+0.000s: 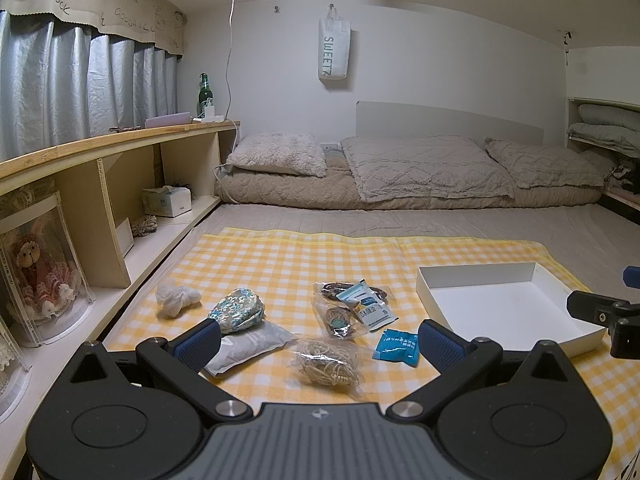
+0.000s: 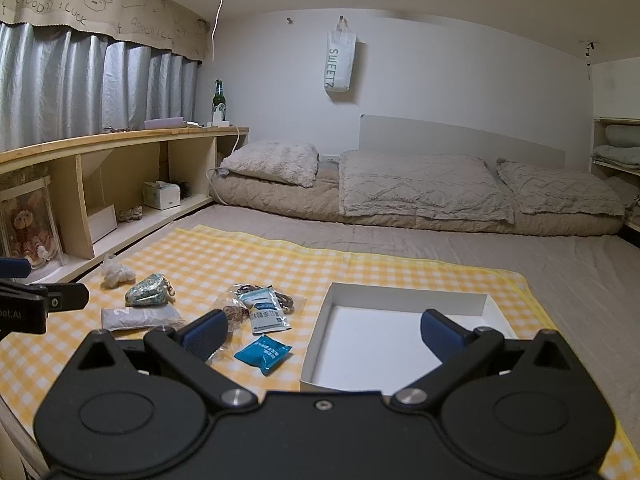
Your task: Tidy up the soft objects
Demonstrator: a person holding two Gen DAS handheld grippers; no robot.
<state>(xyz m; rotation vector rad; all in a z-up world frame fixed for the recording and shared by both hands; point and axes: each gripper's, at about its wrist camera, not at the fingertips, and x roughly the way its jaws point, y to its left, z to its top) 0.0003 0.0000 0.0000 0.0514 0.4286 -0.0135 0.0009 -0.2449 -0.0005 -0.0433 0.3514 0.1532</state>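
Observation:
Several soft items lie on a yellow checked cloth [image 1: 280, 264]: a white scrunchie [image 1: 175, 298], a blue floral pouch [image 1: 239, 310], a grey sachet [image 1: 244, 347], a clear bag of twine [image 1: 329, 364], a blue packet [image 1: 397, 346] and a heap of small bags and packets [image 1: 352, 307]. An empty white box [image 1: 508, 308] lies at the right. My left gripper [image 1: 318, 340] hovers open above the twine bag. My right gripper [image 2: 320, 334] is open over the box [image 2: 384, 344] edge, with the blue packet [image 2: 264, 354] between its fingers' line of sight.
A low wooden shelf [image 1: 120, 168] runs along the left with a tissue box [image 1: 167, 201], a boxed doll [image 1: 38, 268] and a green bottle [image 1: 205, 94] on top. Folded bedding and pillows [image 1: 416, 176] lie at the back. Grey mattress surrounds the cloth.

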